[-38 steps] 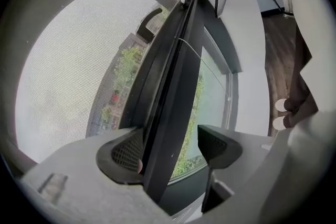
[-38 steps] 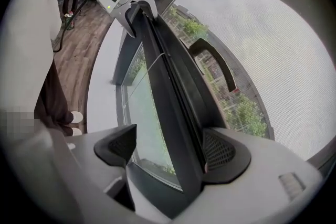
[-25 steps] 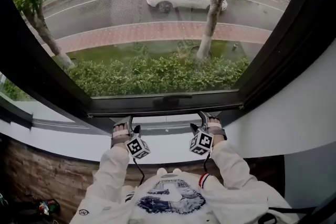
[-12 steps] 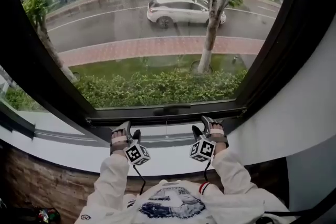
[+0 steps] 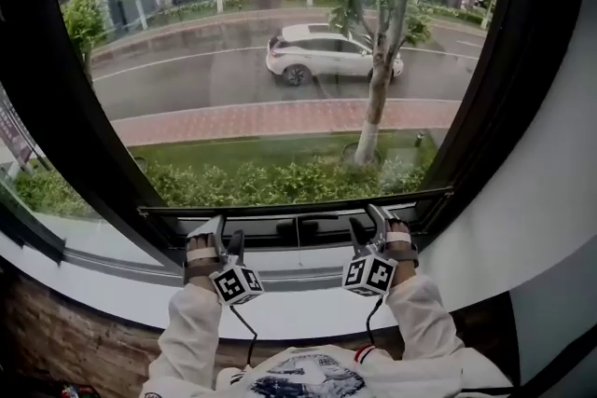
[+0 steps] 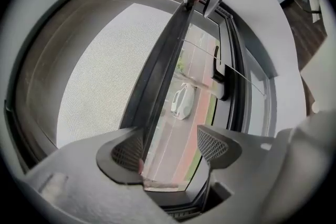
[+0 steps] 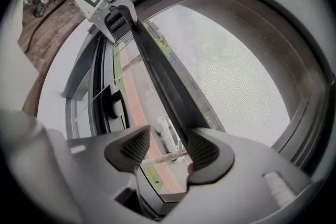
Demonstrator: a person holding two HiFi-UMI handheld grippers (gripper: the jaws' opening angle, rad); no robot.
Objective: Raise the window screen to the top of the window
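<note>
The window screen's dark bottom bar (image 5: 280,226) runs across the low part of the window, its grey mesh (image 6: 105,76) above it. My left gripper (image 5: 227,236) is under the bar's left part and my right gripper (image 5: 367,224) under its right part. In the left gripper view the bar (image 6: 165,60) lies against one pad while the left gripper (image 6: 168,147) stands open. In the right gripper view the bar (image 7: 157,76) sits beside one pad of the right gripper (image 7: 167,148). Its jaws have just been closing, with only the street in the gap between them.
The dark window frame (image 5: 494,107) rings the opening, with a white wall (image 5: 550,200) at the right and a white sill (image 5: 298,303) below. A black latch (image 6: 219,73) sits on the inner frame. Outside are a tree (image 5: 378,61), a white car (image 5: 326,56) and a hedge.
Both grippers have risen together, and the screen's bottom bar has gone up with them. The view has tilted up, showing more of the street.
</note>
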